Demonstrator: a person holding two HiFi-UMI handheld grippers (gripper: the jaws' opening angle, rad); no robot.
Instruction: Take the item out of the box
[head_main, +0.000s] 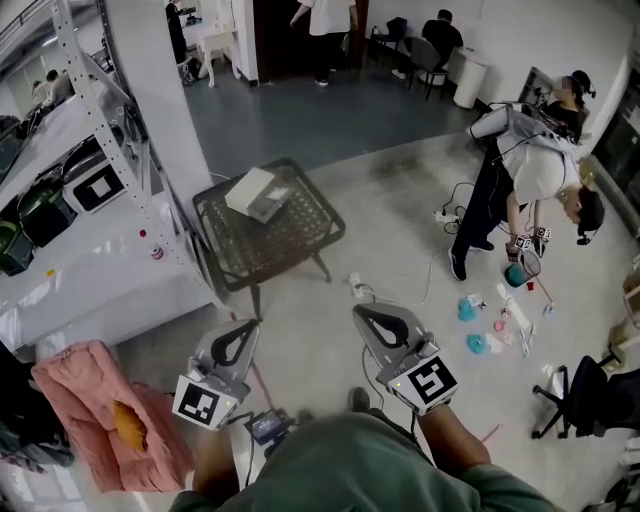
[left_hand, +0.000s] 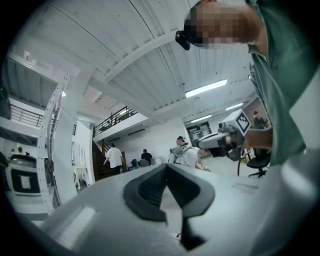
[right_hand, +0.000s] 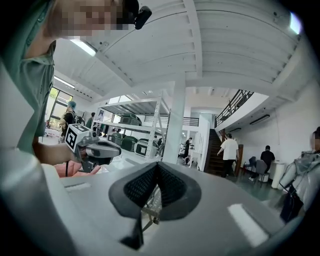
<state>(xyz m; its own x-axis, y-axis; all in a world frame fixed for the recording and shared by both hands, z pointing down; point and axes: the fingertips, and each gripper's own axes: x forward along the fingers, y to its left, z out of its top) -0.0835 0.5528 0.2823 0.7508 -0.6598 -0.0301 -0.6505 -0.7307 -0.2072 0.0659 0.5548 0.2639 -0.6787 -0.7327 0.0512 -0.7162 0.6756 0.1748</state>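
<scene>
At the approach step only, left gripper (head_main: 243, 328) and right gripper (head_main: 370, 313) with jaws pressed together on nothing, the box (head_main: 258, 193) lying well apart on the wire worktop (head_main: 300, 240), so probably calling next for stepping close and spreading jaws.

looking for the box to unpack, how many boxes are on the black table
1: a white box lies near the far edge of the table. The whole tabletop is in view, so none seems hidden.
</scene>
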